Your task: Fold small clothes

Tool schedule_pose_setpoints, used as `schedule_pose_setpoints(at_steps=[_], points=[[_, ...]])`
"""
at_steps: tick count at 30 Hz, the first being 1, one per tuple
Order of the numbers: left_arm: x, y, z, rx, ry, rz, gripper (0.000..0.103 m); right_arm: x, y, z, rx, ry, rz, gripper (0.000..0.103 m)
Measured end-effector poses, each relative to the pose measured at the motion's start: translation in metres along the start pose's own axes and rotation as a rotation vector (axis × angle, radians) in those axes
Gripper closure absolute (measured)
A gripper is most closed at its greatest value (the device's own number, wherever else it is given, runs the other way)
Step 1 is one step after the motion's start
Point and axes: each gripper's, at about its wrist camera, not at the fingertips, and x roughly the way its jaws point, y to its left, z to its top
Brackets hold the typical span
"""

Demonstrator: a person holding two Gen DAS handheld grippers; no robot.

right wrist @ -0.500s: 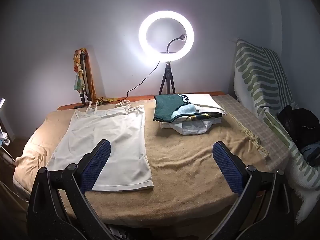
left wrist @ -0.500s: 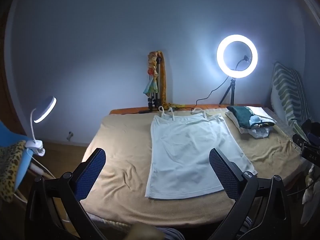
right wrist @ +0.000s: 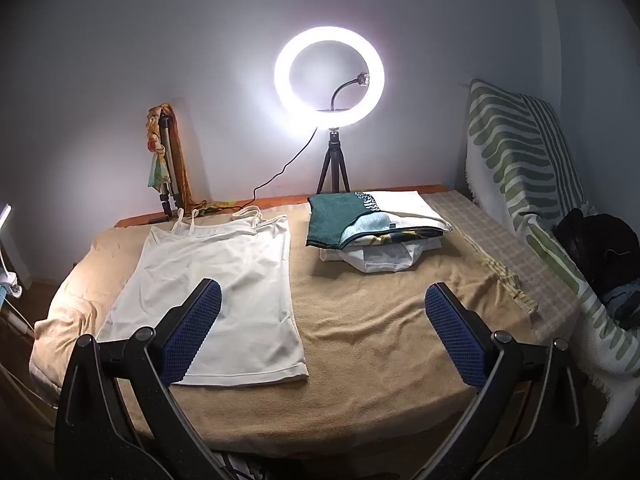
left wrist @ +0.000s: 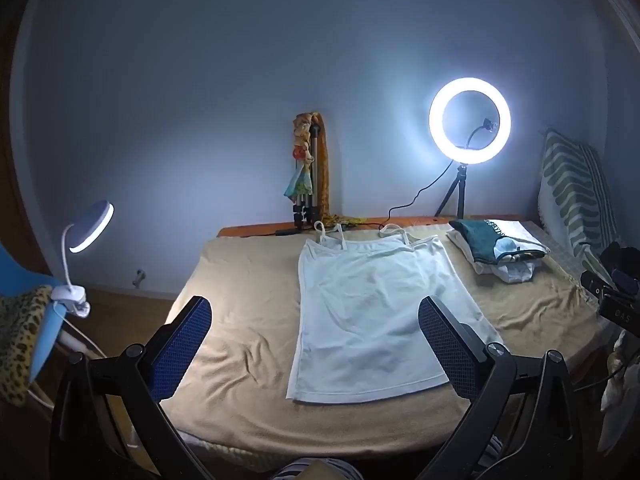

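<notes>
White camisole spread flat on tan blanket, straps toward wall, hem toward grippers. Pile of folded clothes to its right, apart from it. Left gripper: jaws spread wide, nothing between them, above near edge of blanket. Right gripper: jaws likewise wide, empty, clear of cloth. Ring light lit at back.

A bed covered by a tan blanket carried the clothes. A white camisole lay flat on its left part, straps toward the wall, and a stack of folded clothes sat well apart at the far right. A checked cloth covered the bed's right edge.
</notes>
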Motion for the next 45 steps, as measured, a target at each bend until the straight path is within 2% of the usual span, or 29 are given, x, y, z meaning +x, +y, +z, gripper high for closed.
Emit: schedule_pose_setpoints(at_steps=[45], points=[[-0.004, 0.001, 0.003, -0.01, -0.018, 0.005, 0.0, 0.0, 0.009, 0.005, 0.002, -0.004, 0.0, 0.0]])
